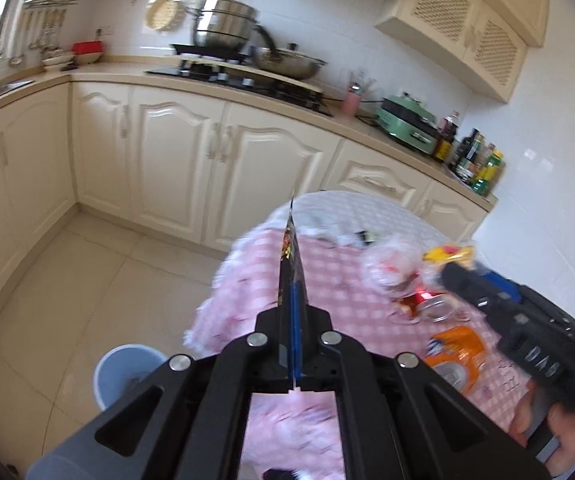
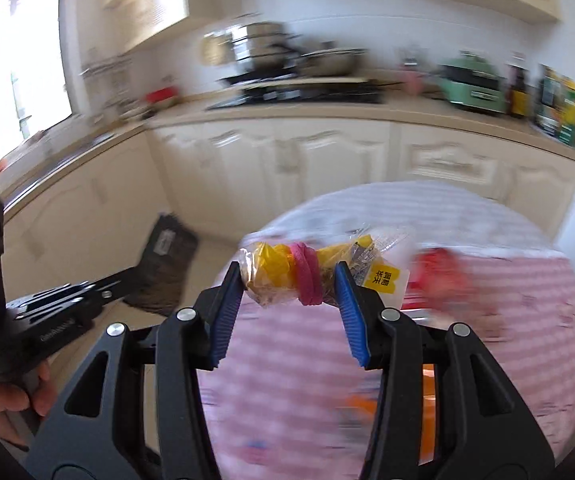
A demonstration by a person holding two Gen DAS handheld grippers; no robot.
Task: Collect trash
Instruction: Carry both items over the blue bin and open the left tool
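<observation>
two tools, each with one piece of trash. the left tool (image 1: 293,312) is pinched tight on one flat dark wrapper (image 1: 290,264) that sticks up edge-on. the right tool (image 2: 289,280) is half open, squeezing one yellow plastic bag (image 2: 271,266) with a pink band. beyond them on the pink checked table (image 1: 339,284) lie one red can (image 1: 423,300) and one orange packet (image 1: 457,350). one blue bin (image 1: 121,372) stands on the floor, below and left of the left tool.

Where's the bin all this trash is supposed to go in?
In the left wrist view, the light blue bin stands on the tiled floor at lower left, beside the pink checked table.
</observation>
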